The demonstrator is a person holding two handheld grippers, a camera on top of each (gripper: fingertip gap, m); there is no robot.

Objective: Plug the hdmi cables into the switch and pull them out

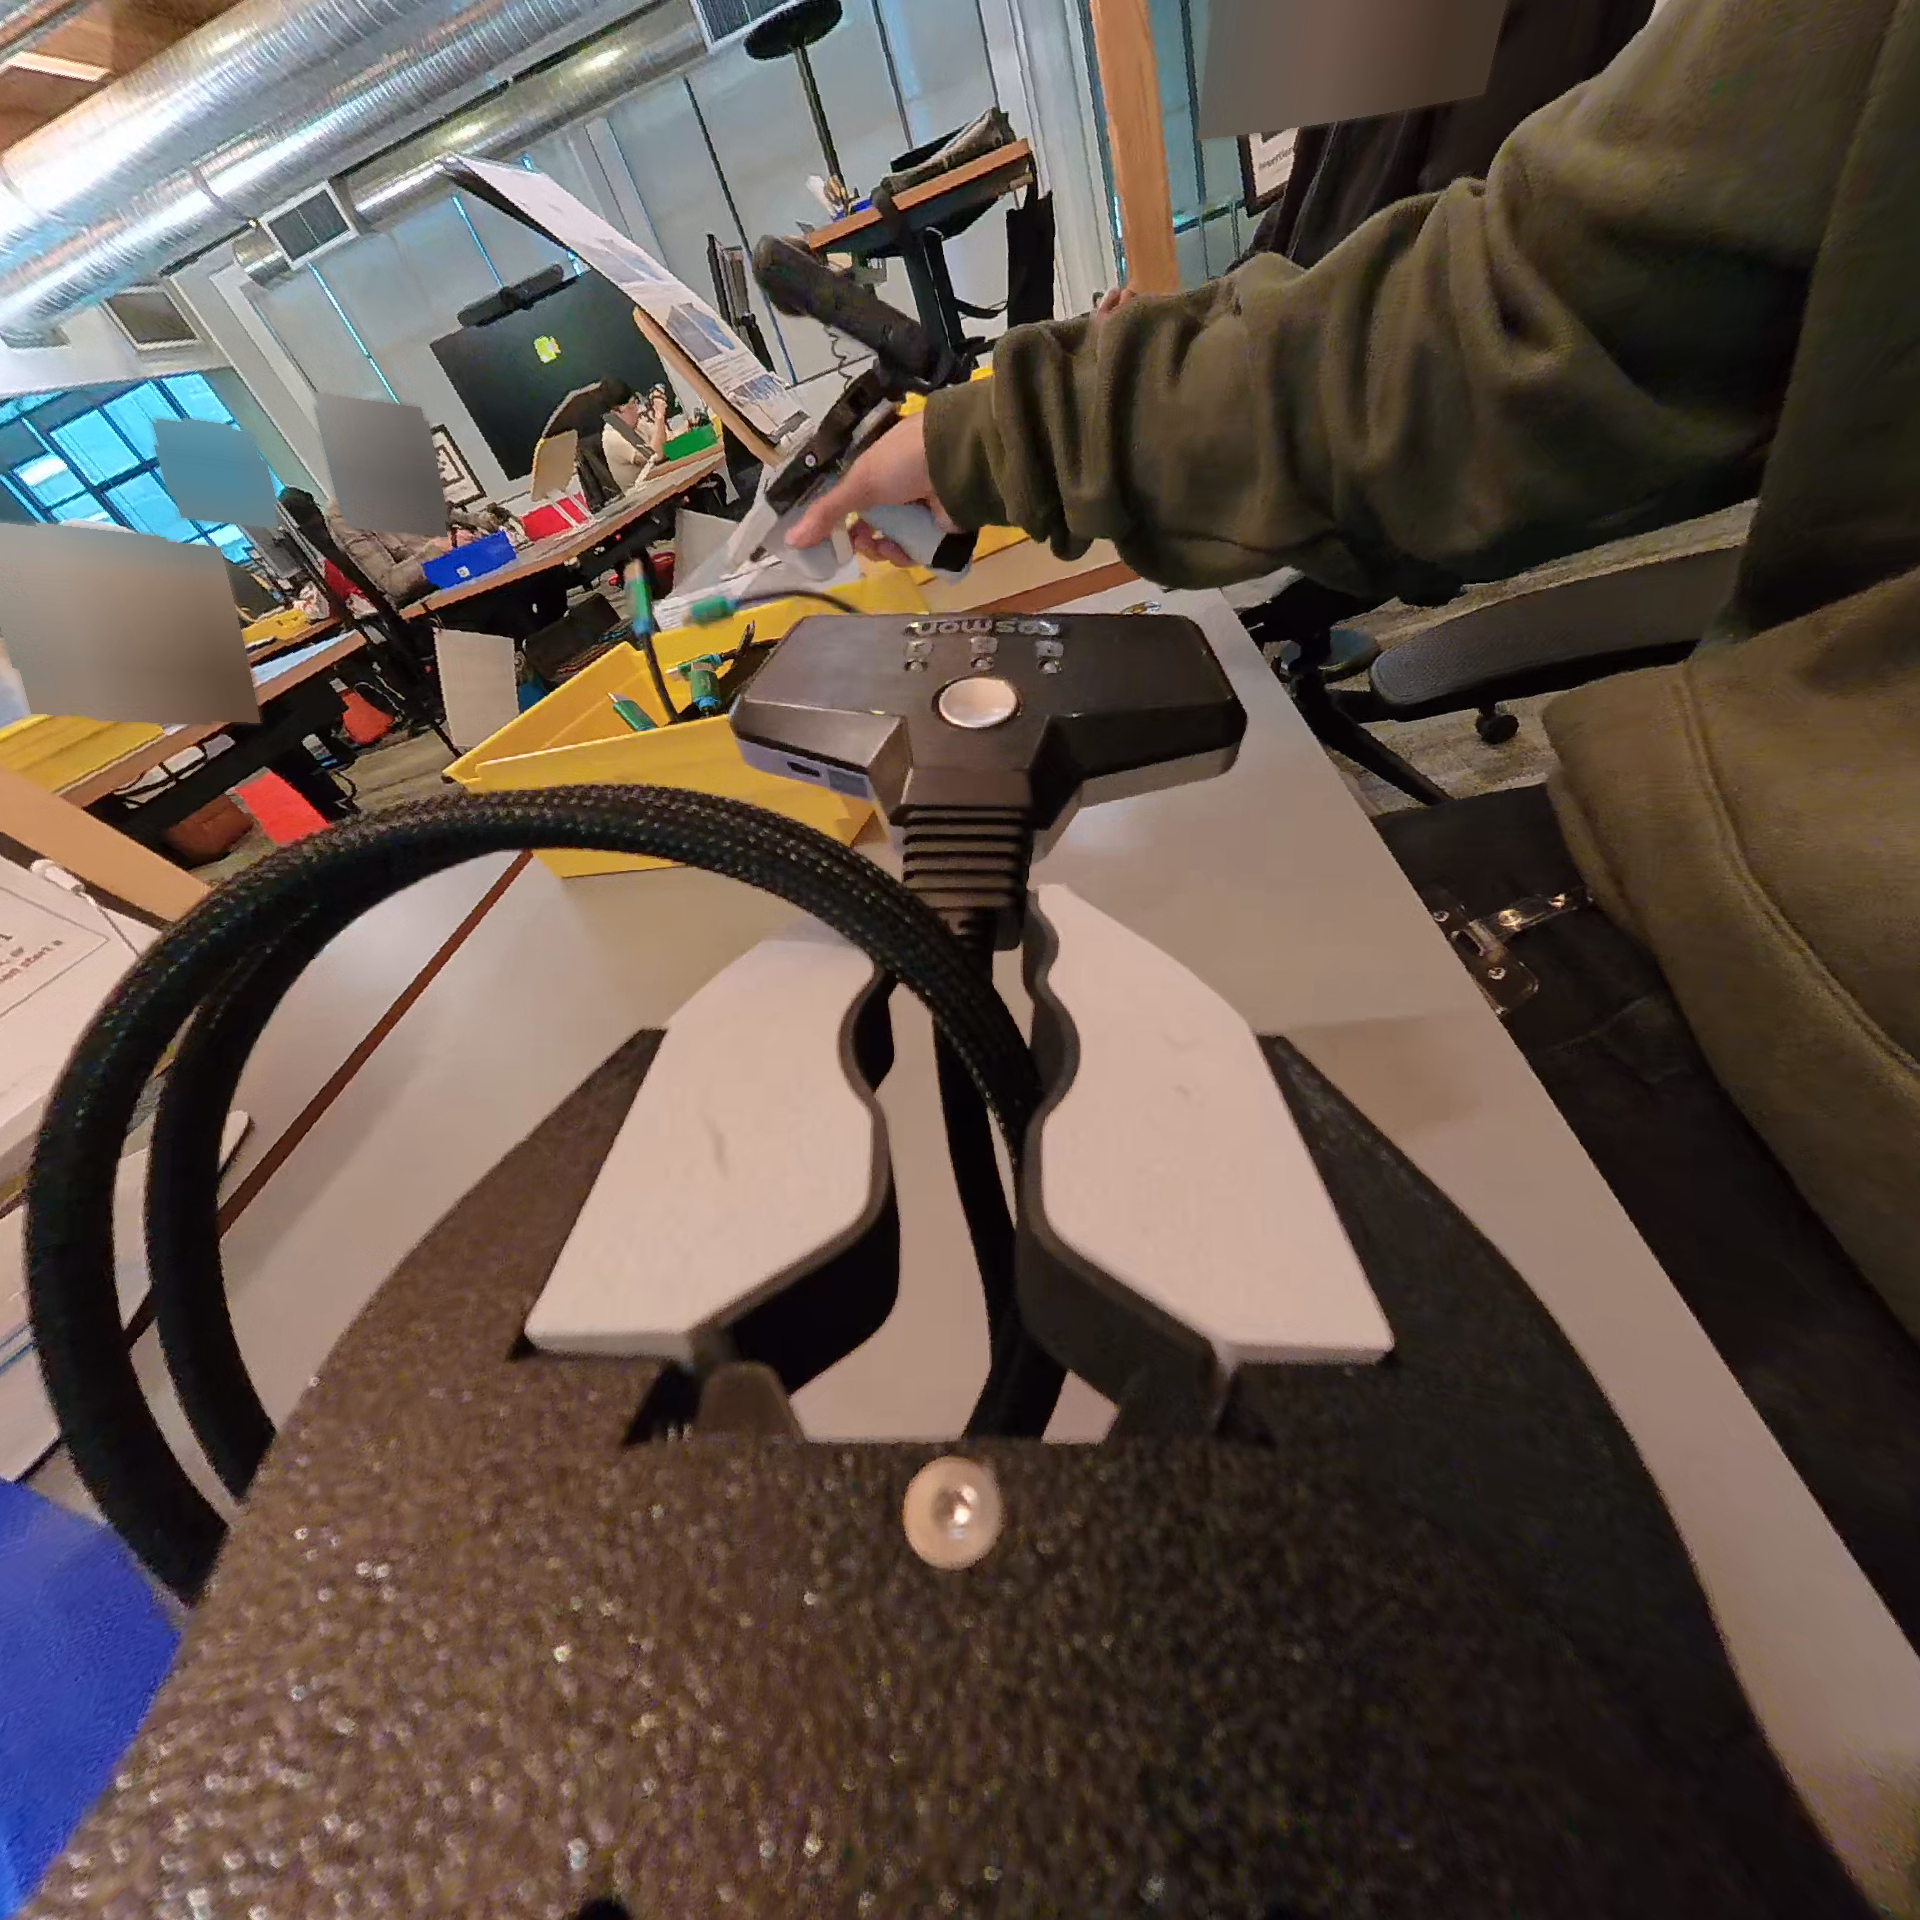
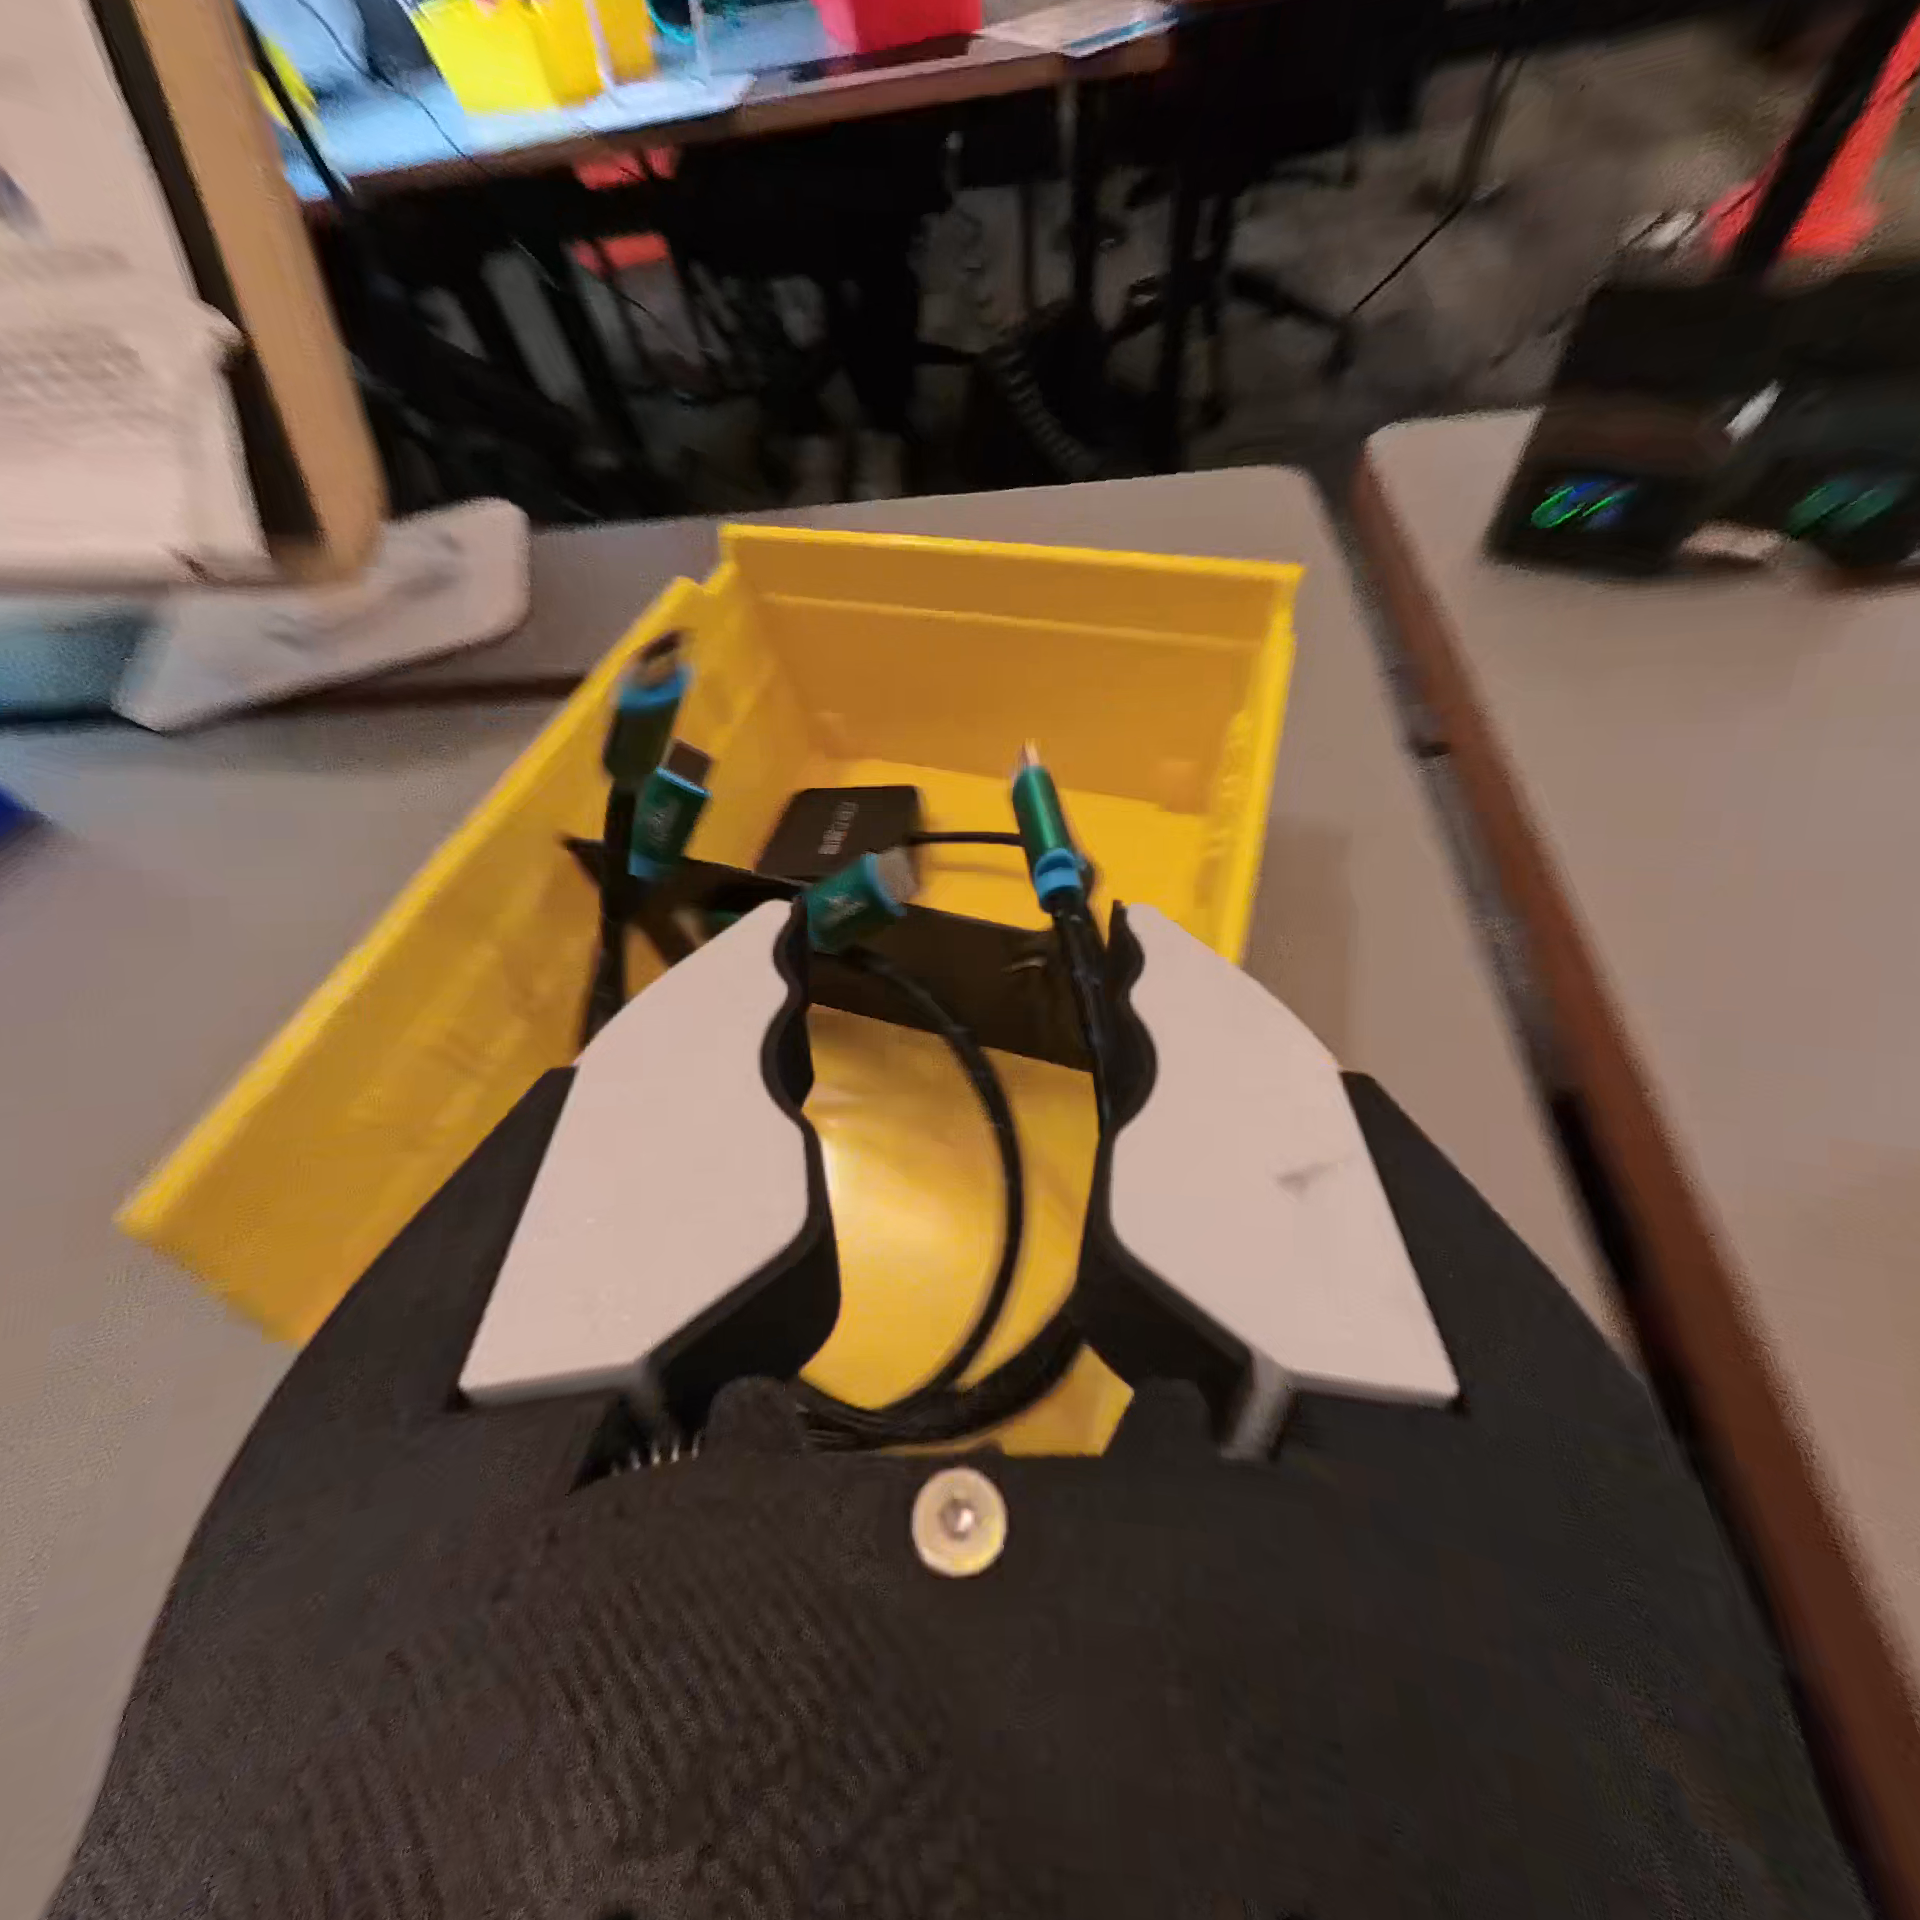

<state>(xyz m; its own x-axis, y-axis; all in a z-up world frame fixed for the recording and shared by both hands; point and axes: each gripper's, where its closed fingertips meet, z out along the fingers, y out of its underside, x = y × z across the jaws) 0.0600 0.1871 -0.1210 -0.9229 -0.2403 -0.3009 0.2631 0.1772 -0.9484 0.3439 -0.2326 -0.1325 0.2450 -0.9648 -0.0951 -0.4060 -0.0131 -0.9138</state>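
In the left wrist view the black HDMI switch [image 1: 987,686] lies on the grey table, its round silver button facing up. Its thick black braided cable [image 1: 416,842] loops left and runs back between my left gripper's fingers. My left gripper [image 1: 961,951] is shut on that cable just behind the switch's ribbed strain relief. My right gripper [image 2: 951,925] is open above the yellow bin [image 2: 997,582], which holds several HDMI cables with teal-green plugs [image 2: 857,899]. One green plug [image 2: 1044,821] stands upright by the right finger, untouched. The right gripper also shows in the left wrist view [image 1: 821,499].
A small black box [image 2: 842,826] lies in the bin. The bin [image 1: 623,748] sits just left of and beyond the switch. A person in an olive sleeve [image 1: 1351,416] sits at the table's right edge. Papers [image 2: 322,613] lie left of the bin. A table seam [image 2: 1507,831] runs on the right.
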